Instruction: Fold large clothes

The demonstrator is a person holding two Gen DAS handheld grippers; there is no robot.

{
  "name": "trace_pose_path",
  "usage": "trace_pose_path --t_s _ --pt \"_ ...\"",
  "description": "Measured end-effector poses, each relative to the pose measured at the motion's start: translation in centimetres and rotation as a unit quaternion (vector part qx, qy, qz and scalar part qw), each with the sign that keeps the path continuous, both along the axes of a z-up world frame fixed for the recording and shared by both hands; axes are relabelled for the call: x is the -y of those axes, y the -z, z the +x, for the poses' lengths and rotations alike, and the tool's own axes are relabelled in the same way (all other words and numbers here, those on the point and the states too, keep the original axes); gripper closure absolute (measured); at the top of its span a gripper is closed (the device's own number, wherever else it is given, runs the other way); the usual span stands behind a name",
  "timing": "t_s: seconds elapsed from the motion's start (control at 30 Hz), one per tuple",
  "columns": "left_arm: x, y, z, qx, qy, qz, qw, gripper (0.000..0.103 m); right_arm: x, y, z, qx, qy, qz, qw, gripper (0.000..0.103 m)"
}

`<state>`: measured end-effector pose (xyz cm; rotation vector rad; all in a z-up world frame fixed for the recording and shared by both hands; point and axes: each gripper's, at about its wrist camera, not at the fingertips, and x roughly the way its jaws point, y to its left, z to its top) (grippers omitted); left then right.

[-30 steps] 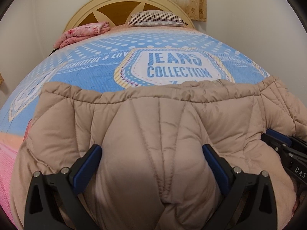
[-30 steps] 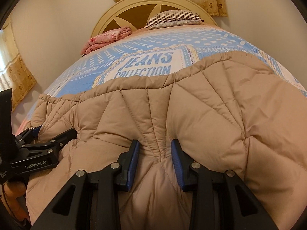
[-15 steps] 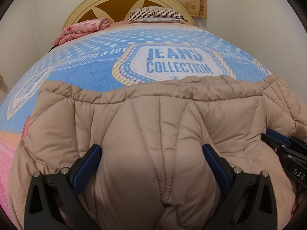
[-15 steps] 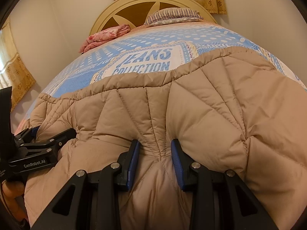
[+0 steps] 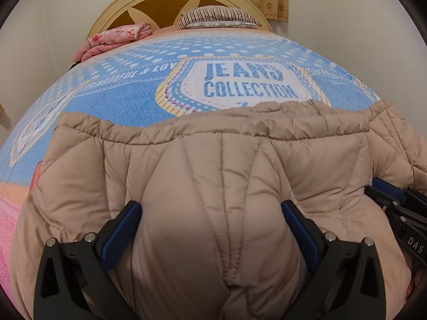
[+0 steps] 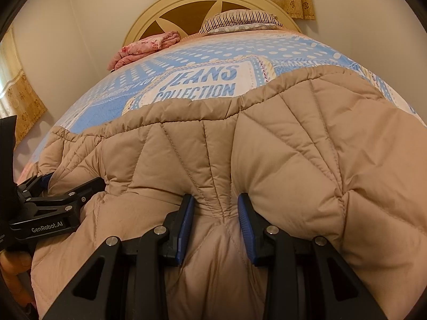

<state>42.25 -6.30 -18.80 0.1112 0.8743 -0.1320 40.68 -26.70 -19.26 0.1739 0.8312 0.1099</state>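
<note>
Both tongs grip the padded coat [image 5: 213, 176], which lies crosswise before the headboard [image 5: 165, 2]. Left tongs [image 5: 210, 221] straddle a wide bulge; right tongs [image 6: 216, 213] pinch a narrow pleat.

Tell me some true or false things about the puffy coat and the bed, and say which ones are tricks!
1. The puffy coat is beige. True.
2. The right gripper is wide open and touching nothing. False: its jaws are pinched close together on a bunch of the coat.
3. The bedspread has the words JEANS COLLECTION on it. True.
4. The striped pillow lies on top of the coat. False: it sits far off by the headboard, apart from the coat.
5. A pink folded blanket lies near the headboard. True.
6. The left gripper holds a thin pinch of cloth. False: its jaws stand wide apart with a big bulge of coat between them.
</note>
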Motion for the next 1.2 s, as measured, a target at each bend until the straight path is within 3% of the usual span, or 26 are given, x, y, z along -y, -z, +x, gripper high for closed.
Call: trace_pose_path --t_s 1.2 --pt "-0.04 -0.22 0.06 -0.013 0.000 0.011 0.9999 0.000 -0.89 -0.05 -0.05 0.002 0.005 -0.033 0.999 0.068"
